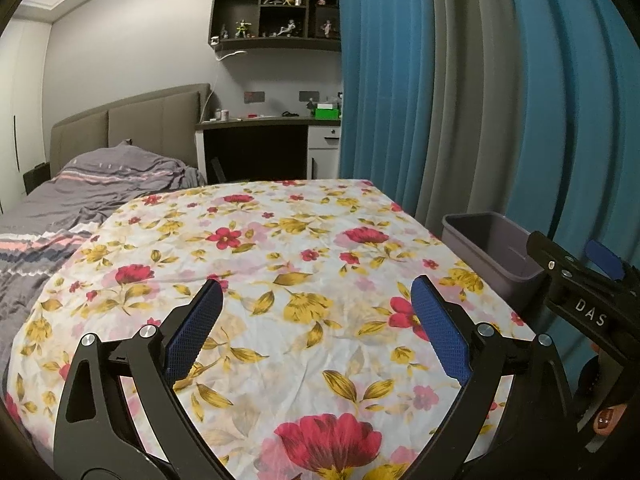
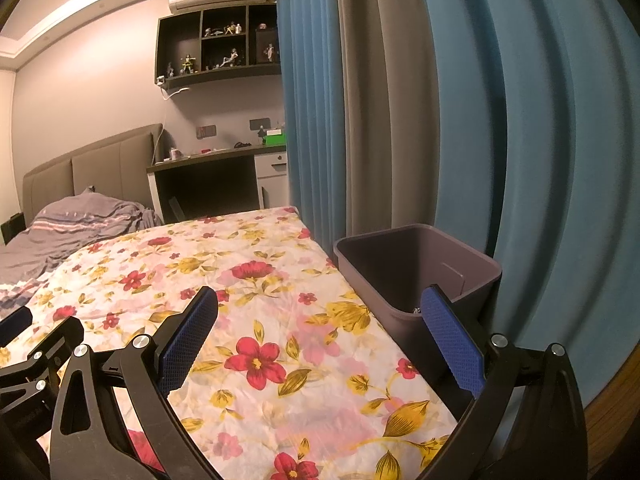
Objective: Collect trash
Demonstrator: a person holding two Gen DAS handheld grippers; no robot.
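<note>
A dark purple trash bin (image 2: 416, 276) stands at the right edge of the flower-print cloth (image 2: 256, 300), against the curtain; something small and pale shows at its bottom. The bin (image 1: 496, 252) also appears at the right in the left wrist view. My left gripper (image 1: 316, 284) hovers open over the floral cloth (image 1: 256, 280) with nothing between its blue pads. My right gripper (image 2: 320, 296) is open too, its right finger in front of the bin's near wall. No loose trash shows on the cloth. The right gripper (image 1: 576, 276) shows in the left view's right edge.
Blue and grey curtains (image 2: 440, 120) hang close behind the bin. A bed with a grey striped blanket (image 1: 80, 192) lies to the left. A desk (image 1: 264, 124) with small items and a wall shelf (image 1: 276, 12) of figurines stand at the far wall.
</note>
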